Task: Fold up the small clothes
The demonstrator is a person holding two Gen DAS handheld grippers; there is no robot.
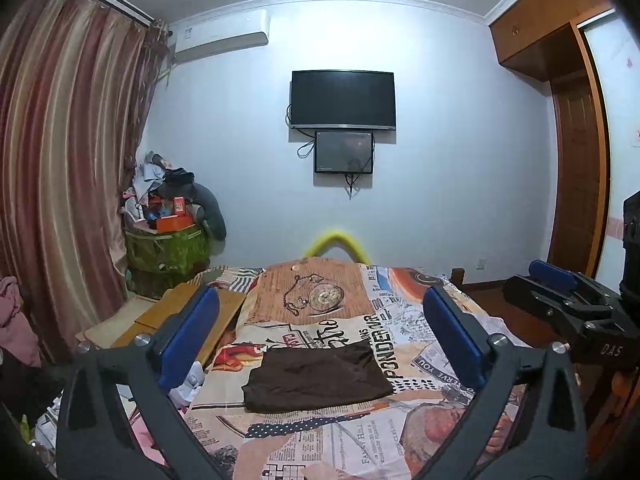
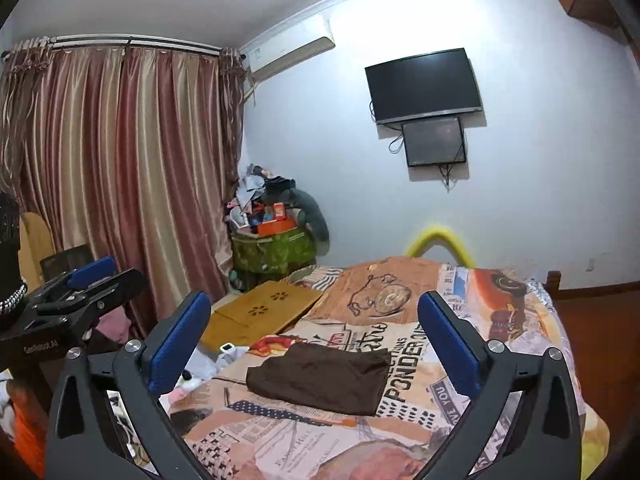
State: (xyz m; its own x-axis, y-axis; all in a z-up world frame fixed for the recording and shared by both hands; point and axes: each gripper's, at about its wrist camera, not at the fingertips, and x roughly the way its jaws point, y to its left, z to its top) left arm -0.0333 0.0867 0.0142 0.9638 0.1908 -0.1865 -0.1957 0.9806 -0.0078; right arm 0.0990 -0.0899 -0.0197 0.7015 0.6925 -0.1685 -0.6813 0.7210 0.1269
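Now both grippers, left (image 1: 320, 320) and right (image 2: 316, 324), hang released above folded brown cloth (image 1: 318, 378).

The left gripper (image 1: 320, 328) hangs above the bed with its 2 blue-padded jaws spread wide and nothing between them. Below lies a folded brown garment (image 1: 318, 378), flat on the newspaper-print bedspread (image 1: 400, 432). The right gripper (image 1: 556, 280) shows at the right edge. 2 dark screens (image 1: 343, 100) hang on the wall
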